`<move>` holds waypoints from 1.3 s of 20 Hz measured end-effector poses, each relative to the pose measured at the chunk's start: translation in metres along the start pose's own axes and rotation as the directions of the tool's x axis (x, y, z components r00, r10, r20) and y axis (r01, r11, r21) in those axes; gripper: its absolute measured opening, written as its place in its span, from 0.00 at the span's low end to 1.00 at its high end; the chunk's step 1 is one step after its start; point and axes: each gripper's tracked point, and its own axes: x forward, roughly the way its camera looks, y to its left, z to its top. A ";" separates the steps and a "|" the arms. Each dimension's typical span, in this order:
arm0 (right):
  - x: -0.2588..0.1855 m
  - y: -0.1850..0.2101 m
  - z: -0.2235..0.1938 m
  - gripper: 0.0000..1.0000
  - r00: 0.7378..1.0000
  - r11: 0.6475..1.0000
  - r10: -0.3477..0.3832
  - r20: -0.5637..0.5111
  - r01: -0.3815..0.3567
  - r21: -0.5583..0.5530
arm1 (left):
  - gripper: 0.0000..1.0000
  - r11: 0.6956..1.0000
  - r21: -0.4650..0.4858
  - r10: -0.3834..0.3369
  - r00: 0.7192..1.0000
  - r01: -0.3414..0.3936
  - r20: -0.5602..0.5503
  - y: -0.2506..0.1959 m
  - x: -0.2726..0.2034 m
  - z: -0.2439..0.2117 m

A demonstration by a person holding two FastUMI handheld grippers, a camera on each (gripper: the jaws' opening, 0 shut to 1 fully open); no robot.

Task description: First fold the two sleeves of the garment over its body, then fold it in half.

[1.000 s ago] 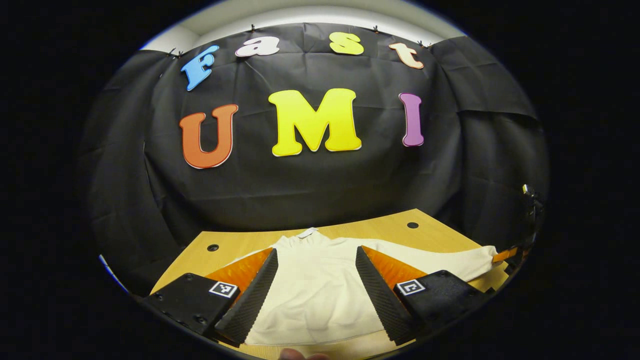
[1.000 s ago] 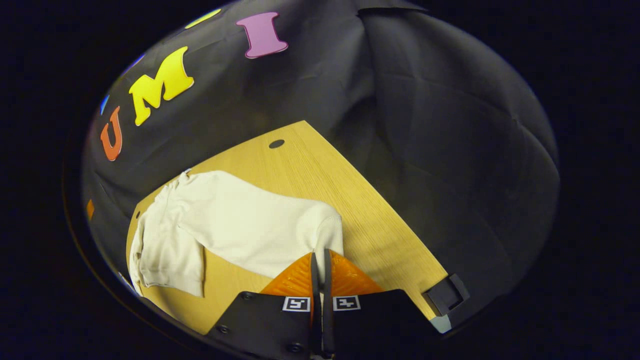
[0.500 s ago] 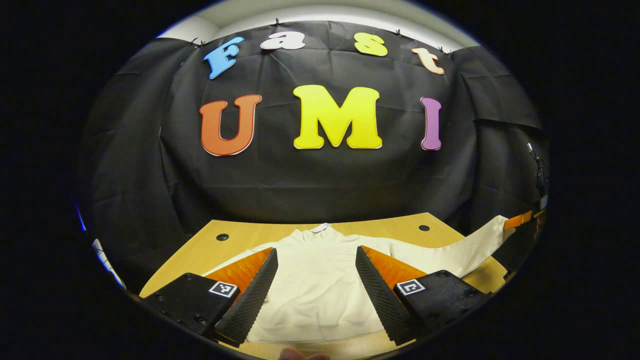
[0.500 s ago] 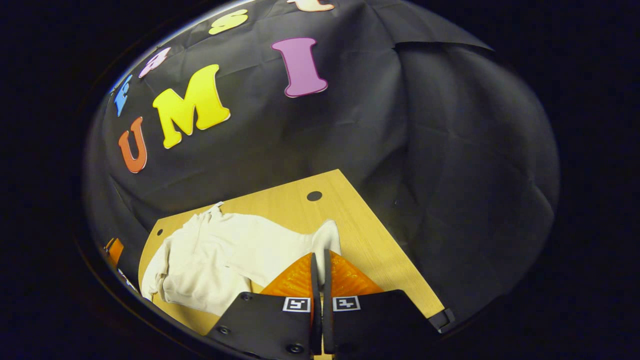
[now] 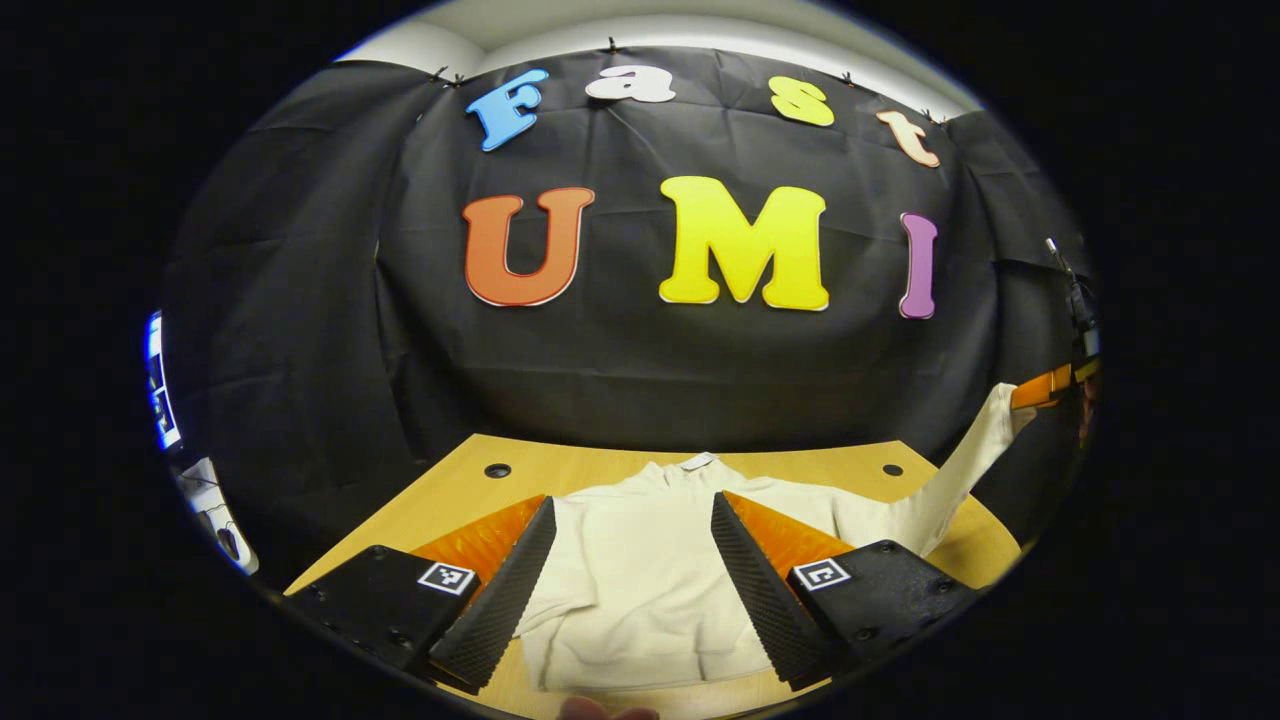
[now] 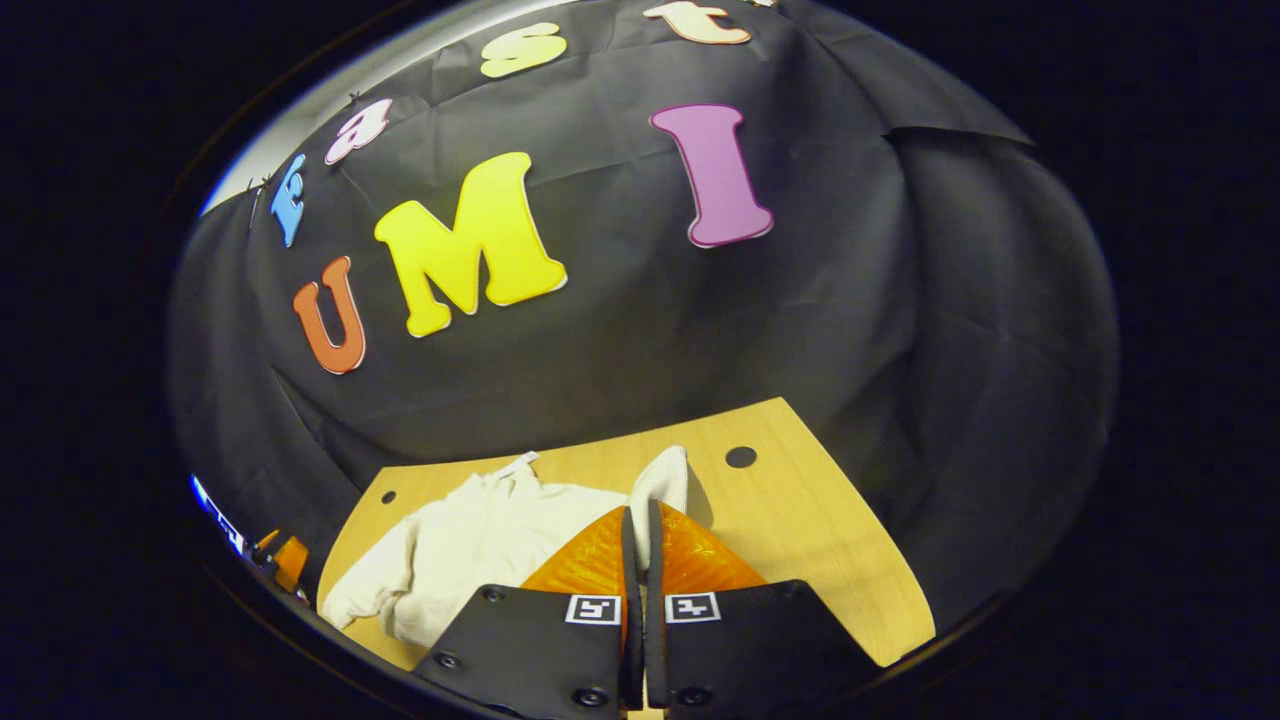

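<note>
A cream long-sleeved garment (image 5: 640, 590) lies flat on the wooden table (image 5: 450, 490), collar toward the back wall. My left gripper (image 5: 632, 510) hovers open above its body, and the fabric shows between the spread fingers. In the left gripper view one sleeve (image 5: 975, 450) rises off the table to the right, up to my right gripper (image 5: 1045, 388). In the right gripper view my right gripper (image 6: 640, 512) is shut on that sleeve's cuff (image 6: 662, 478), held above the table (image 6: 800, 540). The garment's body (image 6: 480, 540) lies below to the left, with my left gripper (image 6: 285, 558) at its near edge.
Round cable holes (image 5: 497, 470) (image 5: 892, 469) mark the table's back corners. A lit screen (image 5: 155, 390) stands past the left edge. A thin stand (image 5: 1075, 295) rises at the right. Bare wood lies right of the garment (image 6: 840, 590).
My right gripper has lifted the sleeve cuff up off the table and tipped upward. The left gripper stayed open over the body and turned a little to the left.
</note>
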 end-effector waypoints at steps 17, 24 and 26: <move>0.131 0.302 -0.036 0.01 0.925 0.901 0.358 -0.124 -0.377 -0.215 | 0.99 0.920 -0.091 0.379 0.925 -0.380 -0.033 0.200 -0.069 -0.035; 0.209 0.391 -0.166 0.01 0.873 0.819 0.377 -0.309 -0.470 -0.330 | 0.99 0.879 -0.083 0.466 0.882 -0.470 -0.064 0.253 -0.093 -0.050; 0.226 0.406 -0.201 0.01 0.861 0.807 0.367 -0.352 -0.483 -0.340 | 0.99 0.869 -0.076 0.484 0.872 -0.488 -0.072 0.264 -0.096 -0.055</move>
